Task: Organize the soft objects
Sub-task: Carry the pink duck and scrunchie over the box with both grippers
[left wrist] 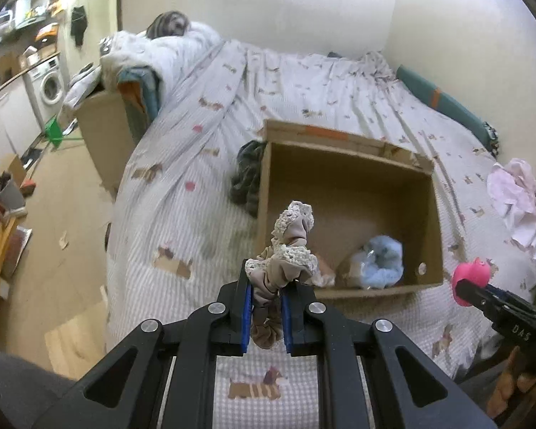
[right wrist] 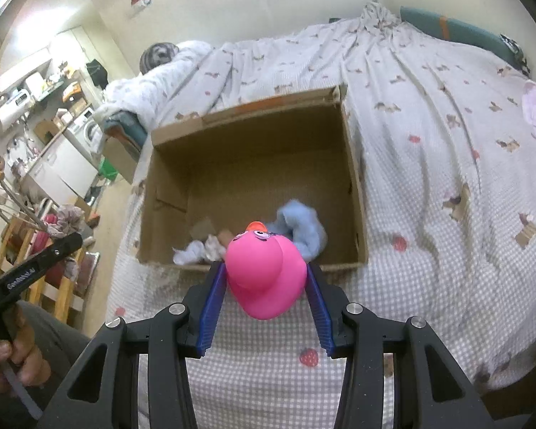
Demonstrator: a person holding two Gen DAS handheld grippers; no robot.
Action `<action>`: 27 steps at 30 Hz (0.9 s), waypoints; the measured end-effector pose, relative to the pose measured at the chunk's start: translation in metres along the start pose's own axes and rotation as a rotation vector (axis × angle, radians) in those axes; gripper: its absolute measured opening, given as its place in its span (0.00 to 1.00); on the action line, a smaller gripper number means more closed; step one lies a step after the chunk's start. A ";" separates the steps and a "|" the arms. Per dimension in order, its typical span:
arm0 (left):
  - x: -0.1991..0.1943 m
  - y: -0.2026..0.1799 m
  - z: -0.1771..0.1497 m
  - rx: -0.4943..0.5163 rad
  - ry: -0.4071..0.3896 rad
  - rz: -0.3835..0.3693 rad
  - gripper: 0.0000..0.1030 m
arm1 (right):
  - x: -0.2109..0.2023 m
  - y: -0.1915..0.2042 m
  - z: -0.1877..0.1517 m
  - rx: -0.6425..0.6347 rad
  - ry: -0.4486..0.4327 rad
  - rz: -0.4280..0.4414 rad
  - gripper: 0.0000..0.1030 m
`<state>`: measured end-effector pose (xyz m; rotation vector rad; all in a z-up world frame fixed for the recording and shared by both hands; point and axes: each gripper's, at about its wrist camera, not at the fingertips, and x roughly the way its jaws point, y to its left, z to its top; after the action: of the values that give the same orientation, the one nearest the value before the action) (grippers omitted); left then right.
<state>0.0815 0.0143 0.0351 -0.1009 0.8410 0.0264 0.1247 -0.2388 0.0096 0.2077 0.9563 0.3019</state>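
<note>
An open cardboard box (left wrist: pixel 346 175) (right wrist: pixel 253 136) sits on the bed. A fluffy light blue item (left wrist: pixel 380 255) (right wrist: pixel 300 225) and small white and beige soft pieces (right wrist: pixel 200 248) lie inside it near the front wall. My left gripper (left wrist: pixel 266 289) is shut on a beige scrunchie with cream lace trim (left wrist: pixel 289 250), held just before the box's front left corner. My right gripper (right wrist: pixel 266 279) is shut on a pink rubber duck (right wrist: pixel 268 271) (left wrist: pixel 471 275), held over the box's front edge. The left gripper also shows in the right wrist view (right wrist: pixel 66 241).
A dark grey-green cloth (left wrist: pixel 248 175) lies on the bed against the box's left side. A pink-white garment (left wrist: pixel 518 200) lies at the right. A teal bolster (left wrist: pixel 446 103) lines the wall. A second cardboard box (left wrist: pixel 103 132) and the floor are to the left.
</note>
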 end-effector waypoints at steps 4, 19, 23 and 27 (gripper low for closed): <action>0.006 -0.004 0.016 0.003 -0.013 -0.019 0.12 | -0.005 -0.002 0.016 0.025 -0.020 0.044 0.46; 0.050 -0.034 0.054 0.069 -0.028 -0.055 0.12 | 0.029 -0.006 0.058 0.039 -0.061 0.055 0.46; 0.074 -0.036 0.049 0.075 -0.004 -0.048 0.12 | 0.050 -0.014 0.052 0.088 -0.017 0.055 0.46; 0.098 -0.039 0.039 0.082 0.033 -0.057 0.12 | 0.068 -0.014 0.047 0.088 0.030 0.034 0.46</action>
<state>0.1782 -0.0226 -0.0095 -0.0477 0.8707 -0.0631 0.2022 -0.2308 -0.0209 0.3013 0.9970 0.2946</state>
